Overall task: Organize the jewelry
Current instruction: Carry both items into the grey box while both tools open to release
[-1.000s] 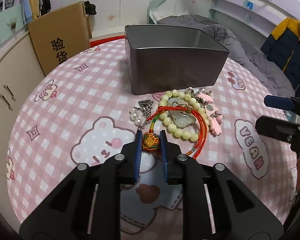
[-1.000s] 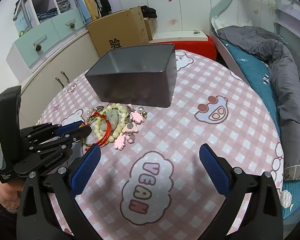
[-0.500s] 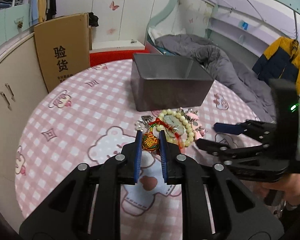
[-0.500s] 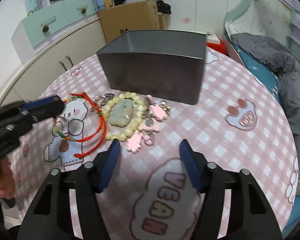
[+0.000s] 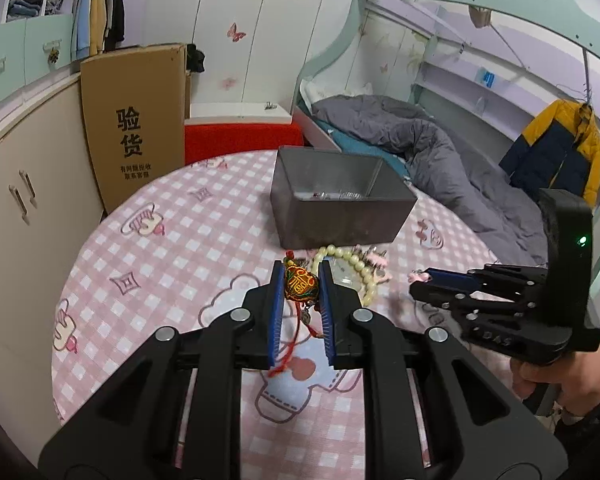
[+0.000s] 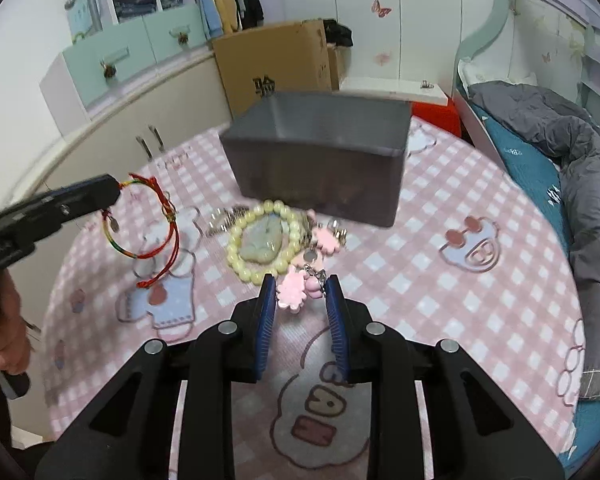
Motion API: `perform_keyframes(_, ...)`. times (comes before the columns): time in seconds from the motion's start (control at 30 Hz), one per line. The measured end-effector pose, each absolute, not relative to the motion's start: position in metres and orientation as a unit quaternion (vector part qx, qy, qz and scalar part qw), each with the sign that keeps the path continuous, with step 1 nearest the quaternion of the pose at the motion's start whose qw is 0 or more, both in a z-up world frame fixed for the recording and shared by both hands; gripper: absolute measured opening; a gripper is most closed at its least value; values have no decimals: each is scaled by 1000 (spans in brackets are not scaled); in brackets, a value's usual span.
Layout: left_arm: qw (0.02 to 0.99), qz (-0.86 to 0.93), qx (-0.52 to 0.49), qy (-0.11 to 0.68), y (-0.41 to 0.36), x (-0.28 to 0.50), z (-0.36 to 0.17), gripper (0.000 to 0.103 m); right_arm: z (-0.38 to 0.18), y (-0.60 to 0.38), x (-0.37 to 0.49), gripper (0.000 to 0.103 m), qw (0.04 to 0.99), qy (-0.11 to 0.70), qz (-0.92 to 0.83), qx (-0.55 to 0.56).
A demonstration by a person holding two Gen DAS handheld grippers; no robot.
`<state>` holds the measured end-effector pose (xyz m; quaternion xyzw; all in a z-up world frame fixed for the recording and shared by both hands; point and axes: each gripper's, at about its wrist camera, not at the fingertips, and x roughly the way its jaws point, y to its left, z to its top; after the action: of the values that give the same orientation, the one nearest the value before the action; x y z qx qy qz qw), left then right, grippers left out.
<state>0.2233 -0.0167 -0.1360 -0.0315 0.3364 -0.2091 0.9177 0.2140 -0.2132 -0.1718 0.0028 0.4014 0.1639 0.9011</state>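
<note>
Tablecloth (image 6: 440,292) pink-and-white check with pale blue and white cartoon bears and pigs. Box (image 6: 320,160) plain dark grey. Bead bracelet (image 6: 260,242) pale yellow-cream, around a pale green stone (image 6: 262,240). Paw charms (image 6: 296,290) soft pink. Cord bracelet (image 6: 156,224) red with green and yellow bands; its knotted pendant (image 5: 299,286) red, gold, green. Gripper pads (image 5: 277,312) blue, bodies black. Carton (image 5: 134,132) brown, black print. Jacket (image 5: 556,152) yellow and navy. Duvet (image 5: 432,152) grey.

Bead bracelet (image 6: 265,242) before the box (image 6: 320,160), on the table (image 6: 480,300).
</note>
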Motion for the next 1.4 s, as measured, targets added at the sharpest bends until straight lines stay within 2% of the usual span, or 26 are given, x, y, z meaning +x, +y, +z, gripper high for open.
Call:
perform_keyframes(0.4, 941, -239, -3, 238, -29, 240, -53, 16, -49, -234, 227, 24, 944, 282, 170, -9)
perform_keyframes(0.53, 944, -245, -9, 221, -37, 260, -31, 16, -27, -233, 243, 24, 949, 263, 175, -15)
perform_keyframes(0.77, 935, -265, -12, 234, -58, 296, -22, 16, -28, -229, 284, 24, 942, 277, 189, 7)
perform_keyframes(1.03, 919, -278, -11, 278, -76, 332, -42, 18, -50, -226, 317, 25, 930, 317, 185, 25)
perform_keyframes(1.07, 918, -277, -9, 283, -77, 335, -44, 18, -53, -228, 319, 35, 930, 319, 178, 29)
perform_keyframes(1.1, 918, -274, -7, 287, -78, 337, -45, 27, -55, -230, 320, 60, 931, 321, 169, 33)
perform_keyframes(1.13, 920, -264, -2, 290, -78, 338, -46, 62, -55, -232, 321, 79, 933, 320, 161, 36)
perform_keyframes(1.2, 936, -231, -11, 265, -70, 334, -41, 97, -57, -242, 318, 90, 940, 307, 140, 50)
perform_keyframes(1.27, 942, -216, -20, 255, -64, 332, -38, 97, -56, -251, 317, 95, 940, 305, 134, 69)
perform_keyframes(1.4, 951, -186, -28, 247, -49, 328, -35, 97, -54, -264, 313, 95, 944, 298, 117, 79)
